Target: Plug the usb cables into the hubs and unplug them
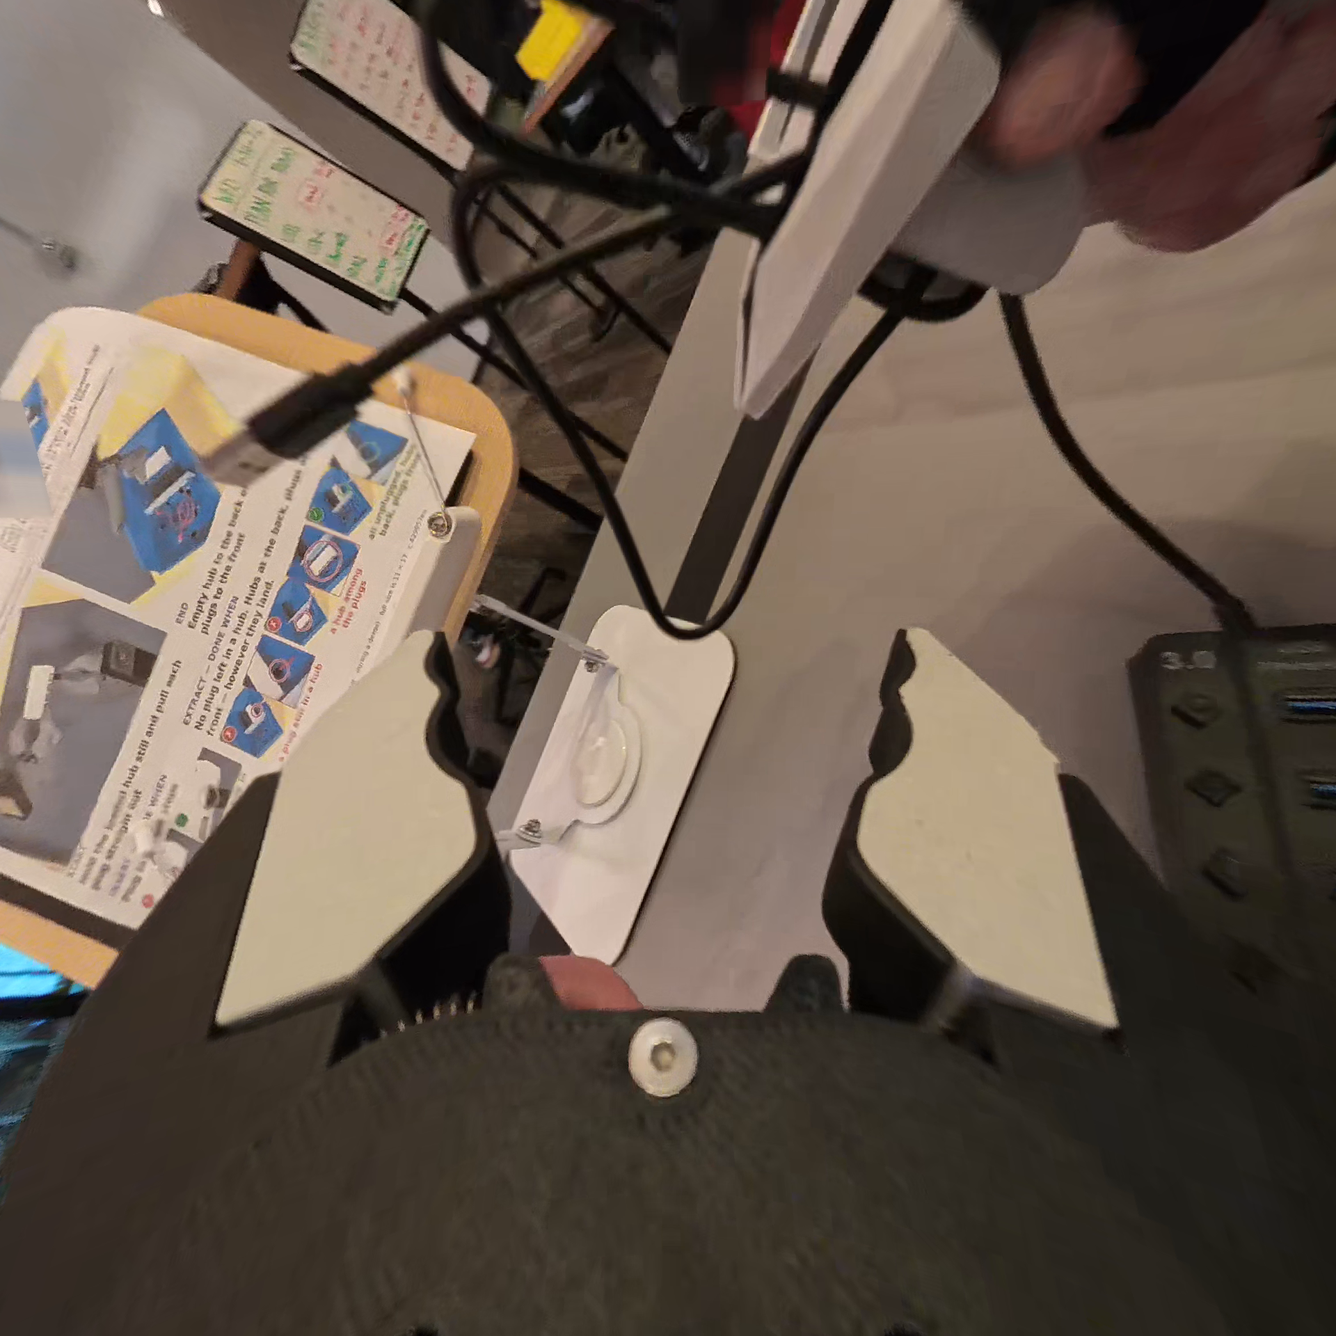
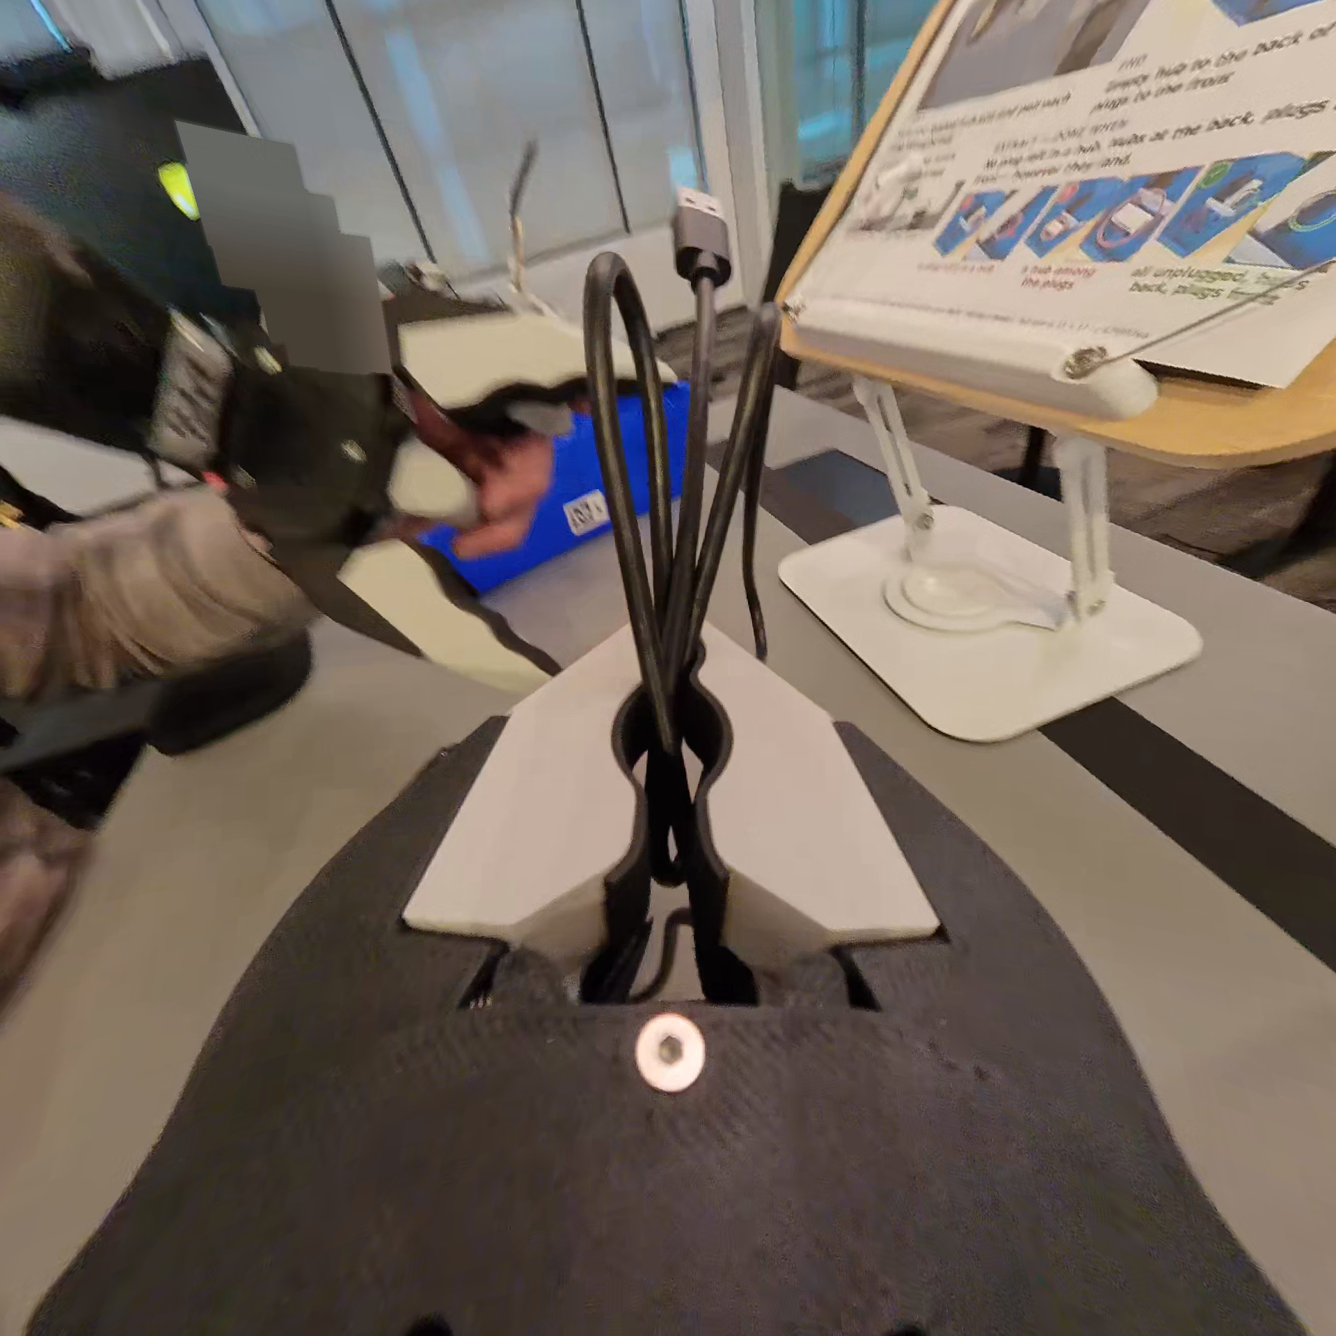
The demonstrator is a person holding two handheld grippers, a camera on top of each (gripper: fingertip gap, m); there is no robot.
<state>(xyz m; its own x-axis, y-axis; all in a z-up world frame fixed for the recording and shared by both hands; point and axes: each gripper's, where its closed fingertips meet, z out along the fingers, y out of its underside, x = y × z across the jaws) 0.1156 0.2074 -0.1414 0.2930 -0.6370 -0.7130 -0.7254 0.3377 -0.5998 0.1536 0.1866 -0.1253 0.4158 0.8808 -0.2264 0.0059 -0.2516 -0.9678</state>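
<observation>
My right tool (image 2: 669,730) pinches looped cable (image 2: 629,463), not plug (image 2: 701,224); it may flop. Left tool (image 1: 661,694) gapes wide.

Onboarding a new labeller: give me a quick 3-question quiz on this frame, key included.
1. True or false: the right claw is shut on a bundle of black USB cable.
2. The left claw is: A) open and empty, B) shut on the hub, C) holding a plug.
3. What sits on the grey table at the right edge of the left wrist view?

Key:
1. True; several strands pass between its fingers, the USB plug pointing up.
2. A.
3. The black USB hub, with its cord attached.
</observation>
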